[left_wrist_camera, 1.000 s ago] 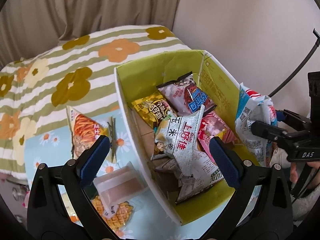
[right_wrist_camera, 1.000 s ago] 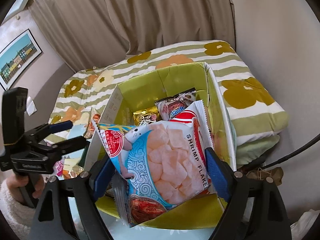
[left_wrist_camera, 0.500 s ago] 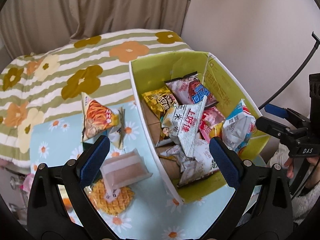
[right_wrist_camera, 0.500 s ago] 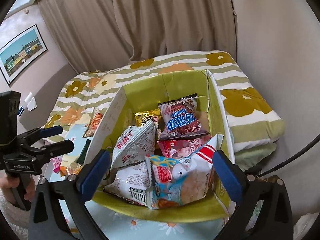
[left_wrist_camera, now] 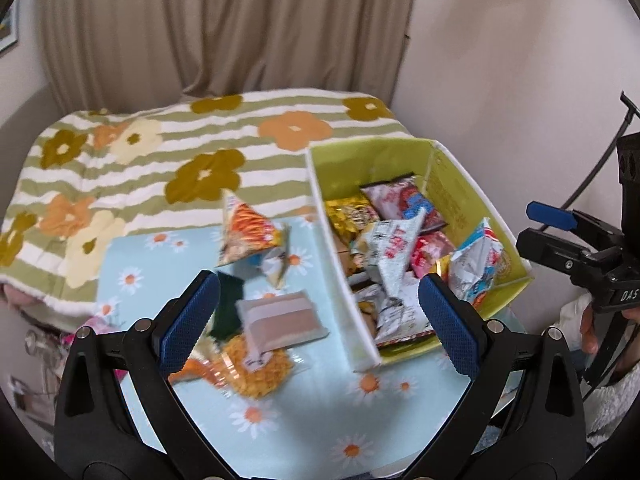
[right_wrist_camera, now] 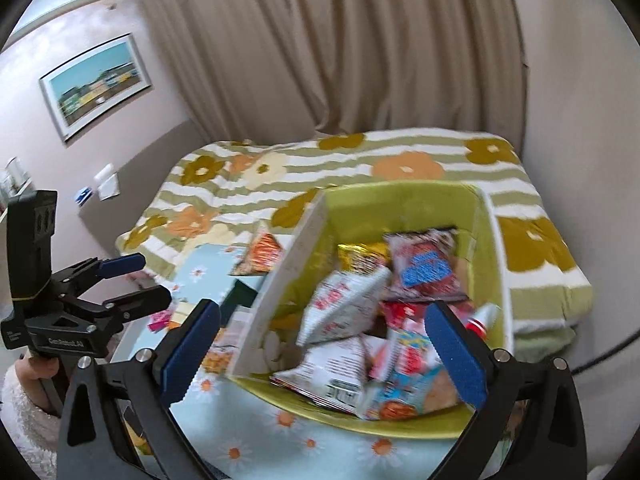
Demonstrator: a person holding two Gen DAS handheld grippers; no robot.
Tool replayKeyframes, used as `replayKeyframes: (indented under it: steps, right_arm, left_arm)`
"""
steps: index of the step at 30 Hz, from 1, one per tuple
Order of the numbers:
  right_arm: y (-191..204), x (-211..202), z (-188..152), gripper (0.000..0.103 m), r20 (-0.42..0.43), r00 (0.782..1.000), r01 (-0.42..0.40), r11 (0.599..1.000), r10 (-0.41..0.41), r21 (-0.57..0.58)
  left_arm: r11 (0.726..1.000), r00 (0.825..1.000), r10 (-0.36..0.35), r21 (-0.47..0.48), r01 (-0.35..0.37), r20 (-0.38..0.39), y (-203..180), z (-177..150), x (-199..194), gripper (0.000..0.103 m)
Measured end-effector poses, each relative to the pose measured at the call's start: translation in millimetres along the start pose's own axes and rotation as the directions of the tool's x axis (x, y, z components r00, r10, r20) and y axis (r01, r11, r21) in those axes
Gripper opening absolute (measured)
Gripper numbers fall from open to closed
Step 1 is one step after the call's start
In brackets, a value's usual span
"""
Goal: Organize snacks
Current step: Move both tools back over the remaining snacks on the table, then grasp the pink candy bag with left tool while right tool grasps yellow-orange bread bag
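a green-and-white striped quilt with flower shapes lies behind a pale blue daisy-print tablecloth, on which stands an open lime-green cardboard box heaped with snack packets, the blue-and-white shrimp flake bag at its near end. loose on the cloth left of the box: an orange triangular snack bag, a pink wafer pack and a round waffle packet. the right gripper, jaws just opened, and the left gripper both gape wide, holding nothing.

The shrimp flake bag that sat between the right gripper's pads 1 second ago now lies in the green box, apparently at its near end. Its jaws have just been opening and stand wide with nothing gripped. Both grippers have pulled back and up, so more of the daisy cloth shows.
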State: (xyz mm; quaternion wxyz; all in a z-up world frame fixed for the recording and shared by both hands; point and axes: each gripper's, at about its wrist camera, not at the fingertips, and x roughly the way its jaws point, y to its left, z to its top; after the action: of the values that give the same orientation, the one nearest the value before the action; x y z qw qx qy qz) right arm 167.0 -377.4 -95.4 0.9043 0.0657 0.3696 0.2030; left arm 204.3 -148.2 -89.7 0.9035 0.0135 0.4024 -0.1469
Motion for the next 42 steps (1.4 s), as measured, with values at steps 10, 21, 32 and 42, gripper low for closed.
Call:
replayKeyframes:
  steps: [10,21,32,42]
  right_arm:
    - [68,39,11,0.102,-0.044,0.991,-0.132,0.983,0.128,-0.126]
    - [148,109,5,0.102,-0.149,0.976,-0.177,0.976,0.158,-0.124]
    - [210,190,-13,0.102,-0.268,0.957,-0.114,0.993,0.108,-0.007]
    - [226,243,-45,0.102,-0.369,0.93,0.047,0.99,0.005,0.132]
  left_arm:
    - [0.986,0.991,0.136,-0.094,-0.135,0.004,69,-28,-36,0.099]
    - [0.977,0.986,0.151,-0.144,-0.16,-0.072,179,-60,-43,0.099]
    - [0.995,0.974,0.063,-0.065,-0.079,-0.216,278,-79,4,0.099]
    - [0.997,0.948,0.018,0.081,0.008,-0.317,311,-99,68,0.099]
